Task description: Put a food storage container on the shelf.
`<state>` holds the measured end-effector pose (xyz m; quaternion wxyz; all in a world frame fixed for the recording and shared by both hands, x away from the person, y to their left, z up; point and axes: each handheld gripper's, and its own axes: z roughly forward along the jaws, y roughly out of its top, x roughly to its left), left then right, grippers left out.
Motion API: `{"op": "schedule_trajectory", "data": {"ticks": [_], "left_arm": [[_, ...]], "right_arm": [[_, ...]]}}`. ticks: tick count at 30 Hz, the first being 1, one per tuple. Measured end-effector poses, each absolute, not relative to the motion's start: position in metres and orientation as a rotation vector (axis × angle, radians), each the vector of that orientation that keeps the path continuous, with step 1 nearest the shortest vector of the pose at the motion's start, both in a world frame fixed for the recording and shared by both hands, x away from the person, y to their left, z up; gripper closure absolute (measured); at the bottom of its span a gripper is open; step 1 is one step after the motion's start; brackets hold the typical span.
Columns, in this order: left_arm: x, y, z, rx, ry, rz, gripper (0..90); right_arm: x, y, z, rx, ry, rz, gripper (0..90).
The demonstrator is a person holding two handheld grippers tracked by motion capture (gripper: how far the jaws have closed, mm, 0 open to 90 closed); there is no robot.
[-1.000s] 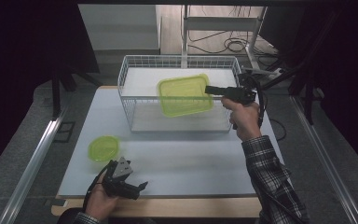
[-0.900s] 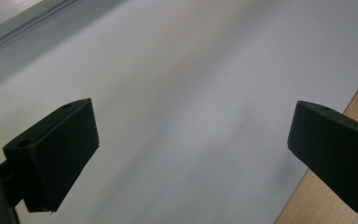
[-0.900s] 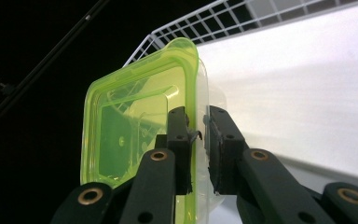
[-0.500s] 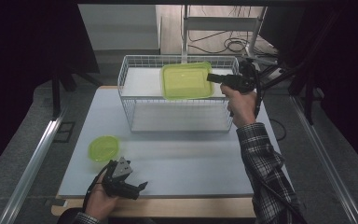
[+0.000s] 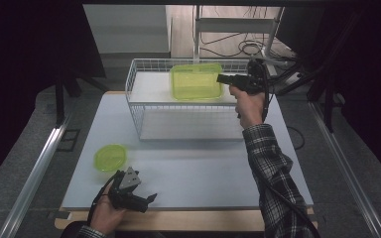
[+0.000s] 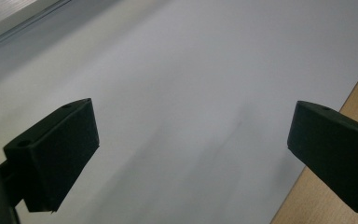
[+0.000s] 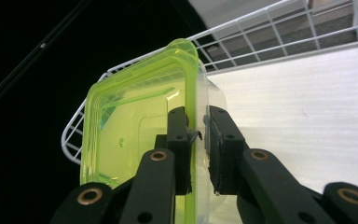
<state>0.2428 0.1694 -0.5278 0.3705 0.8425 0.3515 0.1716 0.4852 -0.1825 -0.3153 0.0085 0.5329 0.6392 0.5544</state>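
Clearly the right gripper (image 5: 222, 78) pinches only the rim of the translucent lime-green plastic container (image 5: 195, 82) over the white wire basket's (image 5: 134, 106) back edge, so it might slip or twist loose.

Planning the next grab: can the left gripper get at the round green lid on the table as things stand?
Probably yes. The left gripper sits open and empty on the table, the round green lid lies just beyond it, and nothing stands between them.

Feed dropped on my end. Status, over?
Right claw shut on green container, held over wire basket. Left claw open, idle near table's front edge. Round green lid on table. Nothing blocking.
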Motion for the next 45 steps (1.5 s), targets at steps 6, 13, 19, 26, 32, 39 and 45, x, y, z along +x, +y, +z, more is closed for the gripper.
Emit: {"op": "schedule_trajectory", "data": {"ticks": [6, 13, 19, 26, 32, 39, 45], "left_arm": [[0.243, 0.170, -0.528, 2.162, 0.901, 0.441, 1.7], [0.242, 0.169, -0.528, 2.168, 0.896, 0.442, 1.7], [0.242, 0.167, -0.528, 2.170, 0.894, 0.430, 1.8], [0.242, 0.167, -0.528, 2.176, 0.891, 0.434, 1.8], [0.242, 0.167, -0.529, 2.179, 0.892, 0.431, 1.7], [0.242, 0.170, -0.527, 2.162, 0.899, 0.435, 1.7], [0.243, 0.174, -0.525, 2.114, 0.935, 0.424, 1.2]], "right_arm": [[0.490, -0.180, -0.318, 1.674, 1.994, 1.712, 78.4], [0.493, -0.171, -0.316, 1.590, 2.025, 1.531, 71.6], [0.496, -0.164, -0.314, 1.544, 2.046, 1.467, 69.1], [0.502, -0.161, -0.316, 1.540, 2.068, 1.453, 62.9], [0.502, -0.157, -0.314, 1.477, 2.084, 1.380, 61.1], [0.500, -0.158, -0.313, 1.457, 2.087, 1.374, 53.3], [0.490, -0.161, -0.307, 1.386, 2.114, 1.390, 38.9]]}}
